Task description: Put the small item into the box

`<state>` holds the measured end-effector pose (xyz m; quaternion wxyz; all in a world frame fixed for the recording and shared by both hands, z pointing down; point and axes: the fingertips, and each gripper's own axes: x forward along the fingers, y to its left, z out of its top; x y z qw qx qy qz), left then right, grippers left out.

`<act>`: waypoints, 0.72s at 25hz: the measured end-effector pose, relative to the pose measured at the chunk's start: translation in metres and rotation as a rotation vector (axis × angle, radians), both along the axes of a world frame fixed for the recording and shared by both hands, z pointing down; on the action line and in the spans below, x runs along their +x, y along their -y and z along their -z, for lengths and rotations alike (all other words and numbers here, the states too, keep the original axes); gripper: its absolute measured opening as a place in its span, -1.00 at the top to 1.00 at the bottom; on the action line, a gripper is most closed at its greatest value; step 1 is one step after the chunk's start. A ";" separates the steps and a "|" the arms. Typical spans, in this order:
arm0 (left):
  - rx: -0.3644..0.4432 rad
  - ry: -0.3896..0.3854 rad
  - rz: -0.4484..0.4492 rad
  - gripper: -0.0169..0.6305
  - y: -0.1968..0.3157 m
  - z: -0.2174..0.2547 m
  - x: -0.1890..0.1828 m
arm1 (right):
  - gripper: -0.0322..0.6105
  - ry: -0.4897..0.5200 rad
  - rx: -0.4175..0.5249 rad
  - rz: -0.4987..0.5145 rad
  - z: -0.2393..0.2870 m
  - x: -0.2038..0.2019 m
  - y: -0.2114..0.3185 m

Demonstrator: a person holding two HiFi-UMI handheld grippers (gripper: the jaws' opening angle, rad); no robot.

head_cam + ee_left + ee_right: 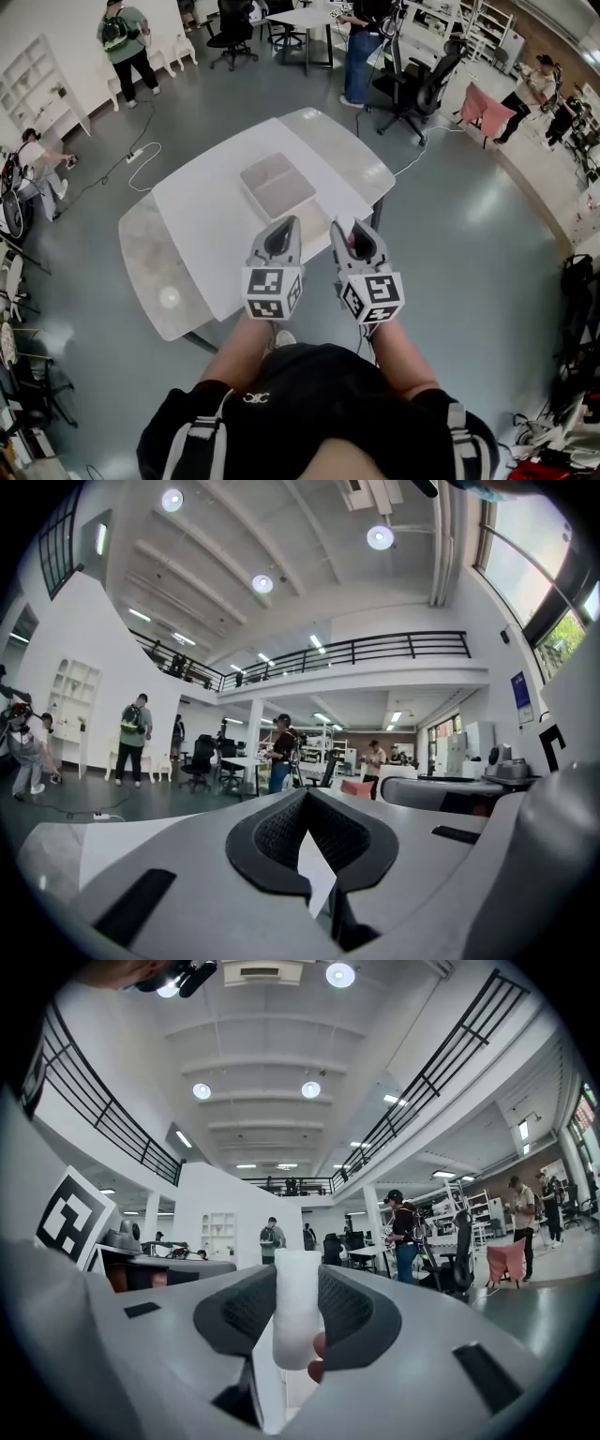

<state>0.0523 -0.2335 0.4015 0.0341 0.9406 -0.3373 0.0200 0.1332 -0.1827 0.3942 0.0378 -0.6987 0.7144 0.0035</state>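
Note:
A shallow pale box [277, 185] stands open on the white sheet [216, 234] that covers the table's middle. Both grippers hover over the table's near edge, close to my body and short of the box. My right gripper [360, 240] [298, 1274] is shut on the small item [297, 1307], a white upright cylinder with a bit of red at its lower side. In the head view only a reddish spot shows between its jaws. My left gripper [281, 238] [305, 799] is shut, its dark pads meeting at the tip with nothing between them.
The marble-look table [150, 272] has rounded corners that jut past the sheet. Office chairs [422, 89] and a desk [305, 19] stand behind it. Several people [124, 42] are spread around the room. A cable [141, 159] lies on the grey floor to the left.

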 end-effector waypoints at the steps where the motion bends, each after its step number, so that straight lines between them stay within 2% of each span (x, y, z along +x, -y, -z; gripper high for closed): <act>1: -0.002 -0.001 0.003 0.93 0.011 0.001 -0.003 | 0.53 -0.003 -0.003 0.003 0.001 -0.003 0.012; 10: -0.026 -0.011 0.009 0.93 0.092 -0.007 -0.044 | 0.53 -0.016 -0.041 0.015 -0.010 -0.038 0.098; 18: -0.091 0.004 0.064 0.93 0.124 -0.031 -0.046 | 0.53 -0.011 -0.091 0.050 -0.029 -0.027 0.130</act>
